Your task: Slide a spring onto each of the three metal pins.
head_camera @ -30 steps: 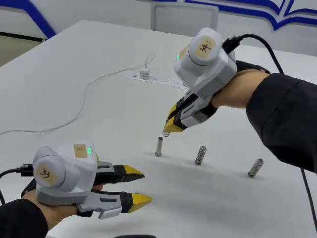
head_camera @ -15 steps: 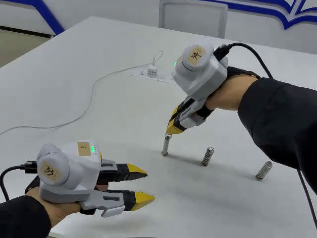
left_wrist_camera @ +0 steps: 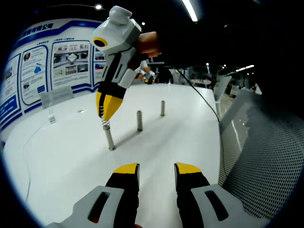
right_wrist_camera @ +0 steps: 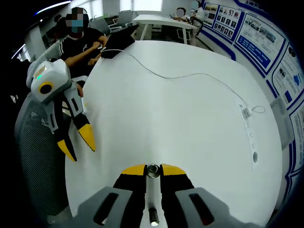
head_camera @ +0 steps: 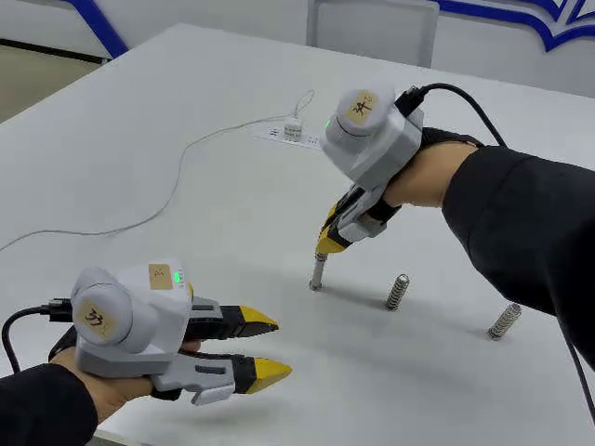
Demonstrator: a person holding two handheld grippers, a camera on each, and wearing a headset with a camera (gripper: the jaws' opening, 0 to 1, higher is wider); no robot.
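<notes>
Above the bare pin [head_camera: 318,274], the right gripper [head_camera: 327,247] pinches a spring [left_wrist_camera: 105,124] upright, seemingly just started over the tip, so it can slide down. The left gripper [head_camera: 270,346] hovers open and empty over the surface [head_camera: 186,111]. The other pins [head_camera: 398,292] already carry theirs.

The worktop [head_camera: 139,121] is plain white, and the white cord [head_camera: 170,197] across it nearly matches. The left gripper [head_camera: 265,348] and the right gripper [head_camera: 327,245] both have pale grey-white bodies, black jaws with yellow tips and a small green light. The pin [head_camera: 318,272] and each spring [head_camera: 398,292] are silver-grey; the sleeve [head_camera: 521,223] is black.
</notes>
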